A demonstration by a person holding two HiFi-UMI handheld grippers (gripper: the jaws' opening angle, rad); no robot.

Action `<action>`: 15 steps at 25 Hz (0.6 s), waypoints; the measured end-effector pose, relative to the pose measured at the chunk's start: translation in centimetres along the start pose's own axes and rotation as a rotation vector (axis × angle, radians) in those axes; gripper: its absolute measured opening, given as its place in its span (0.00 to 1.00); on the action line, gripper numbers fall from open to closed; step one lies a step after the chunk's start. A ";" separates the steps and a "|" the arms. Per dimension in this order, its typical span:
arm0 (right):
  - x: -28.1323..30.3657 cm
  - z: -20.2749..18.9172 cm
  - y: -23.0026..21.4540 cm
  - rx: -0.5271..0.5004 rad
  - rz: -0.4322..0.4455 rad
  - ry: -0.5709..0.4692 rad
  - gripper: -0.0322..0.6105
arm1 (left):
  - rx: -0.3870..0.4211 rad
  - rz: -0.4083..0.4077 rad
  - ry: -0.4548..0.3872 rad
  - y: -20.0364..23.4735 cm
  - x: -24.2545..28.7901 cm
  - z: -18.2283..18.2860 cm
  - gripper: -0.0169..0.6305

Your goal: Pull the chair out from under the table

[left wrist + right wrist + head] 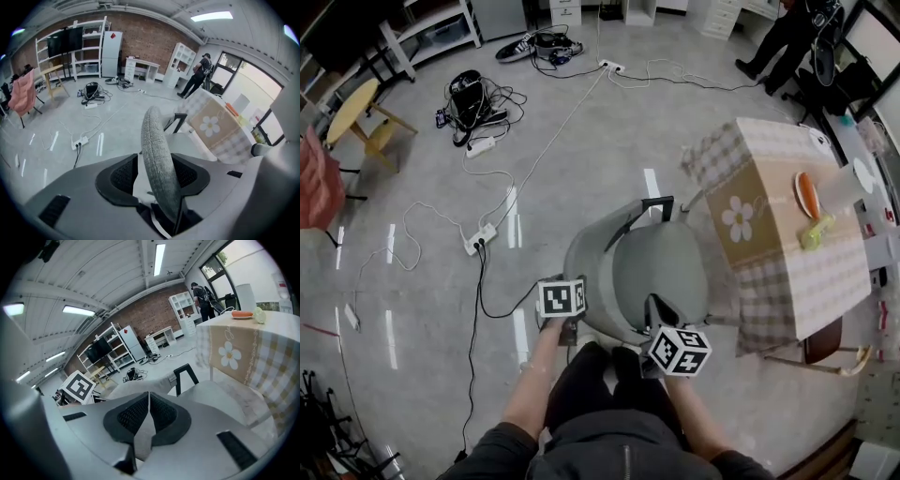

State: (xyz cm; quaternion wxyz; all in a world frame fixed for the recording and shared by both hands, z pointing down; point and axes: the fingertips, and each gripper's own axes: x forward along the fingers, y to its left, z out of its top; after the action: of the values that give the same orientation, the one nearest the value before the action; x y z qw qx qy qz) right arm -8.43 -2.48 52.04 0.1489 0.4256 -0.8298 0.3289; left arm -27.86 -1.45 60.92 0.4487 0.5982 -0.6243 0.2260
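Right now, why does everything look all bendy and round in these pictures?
Head view: a wide lens bends the grey floor round the edges. Left gripper view: black corners, and the grey fabric chair back looms huge because it is close. Right gripper view: the long ceiling light glares white and the ceiling curves.

With the chair [661, 272] as landmark: the counter [778, 159] is set just to its right, a power strip [481, 237] is laid on the floor [412, 309] to its left, and a cable tangle [473, 103] well beyond that. Its backrest is straddled by the left tool [154, 173].
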 end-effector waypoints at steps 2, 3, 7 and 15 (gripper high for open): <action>-0.5 0.1 0.0 0.005 0.022 -0.004 0.08 | 0.018 -0.010 -0.058 -0.3 -2.1 0.1 0.37; -0.8 0.2 -0.2 -0.001 0.026 -0.009 0.08 | 0.043 -0.024 -0.091 -0.8 -3.3 0.2 0.37; -3.2 0.8 -1.7 -0.019 0.017 -0.039 0.08 | 0.164 -0.103 -0.230 -4.0 -8.6 0.1 0.19; -10.8 2.8 -6.4 -0.060 0.007 -0.173 0.08 | 0.244 -0.449 -0.437 -20.5 -13.0 0.4 0.04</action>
State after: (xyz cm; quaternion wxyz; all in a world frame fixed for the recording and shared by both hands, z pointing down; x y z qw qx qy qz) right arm 3.26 -0.51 46.94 0.0884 0.4450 -0.8504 0.2665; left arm -10.06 1.60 44.71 0.2678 0.8044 -0.5267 0.0613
